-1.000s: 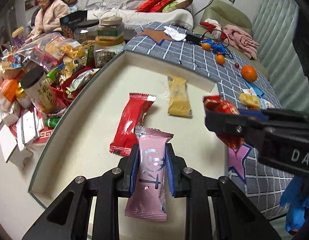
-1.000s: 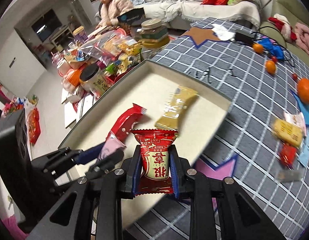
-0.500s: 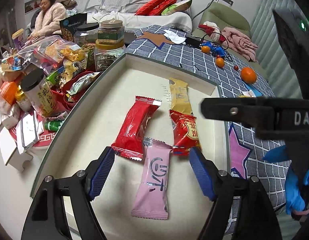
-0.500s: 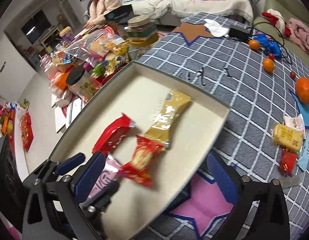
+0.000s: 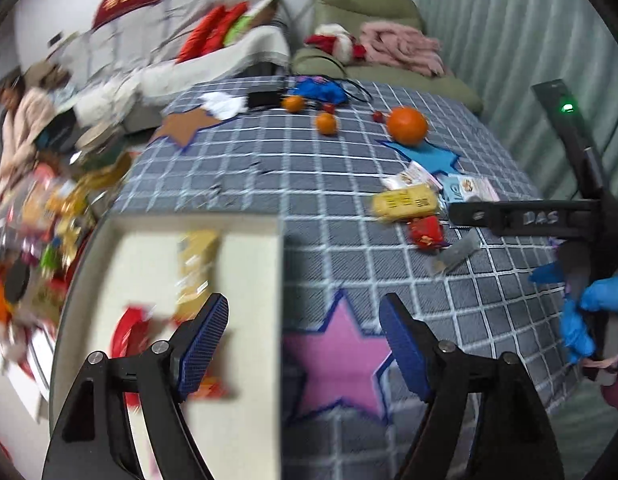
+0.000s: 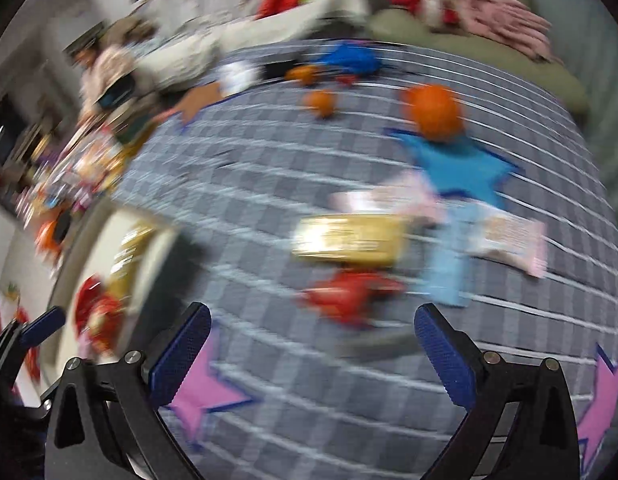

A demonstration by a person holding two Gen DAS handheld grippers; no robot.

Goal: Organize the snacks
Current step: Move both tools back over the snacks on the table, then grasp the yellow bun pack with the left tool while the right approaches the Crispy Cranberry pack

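My left gripper (image 5: 305,340) is open and empty, over the right edge of the cream tray (image 5: 269,240), which holds a gold snack (image 5: 197,256) and red snacks (image 5: 129,332). My right gripper (image 6: 313,348) is open and empty above the checked cloth, just short of a loose red snack (image 6: 345,296) and a yellow snack (image 6: 349,240). Both show in the left wrist view, the yellow snack (image 5: 405,202) above the red snack (image 5: 427,232), with the right gripper's body (image 5: 529,216) beside them. Both views are motion-blurred.
Oranges (image 5: 407,125) and a blue star patch (image 5: 429,158) lie further back on the checked cloth (image 5: 309,180). Pale snack packets (image 6: 505,240) lie right of the yellow one. A crowded pile of jars and bags (image 5: 41,220) sits left of the tray.
Both grippers let go of their snacks in the tray, the pink one and the red one, opened, and swung right toward the loose snacks on the cloth.
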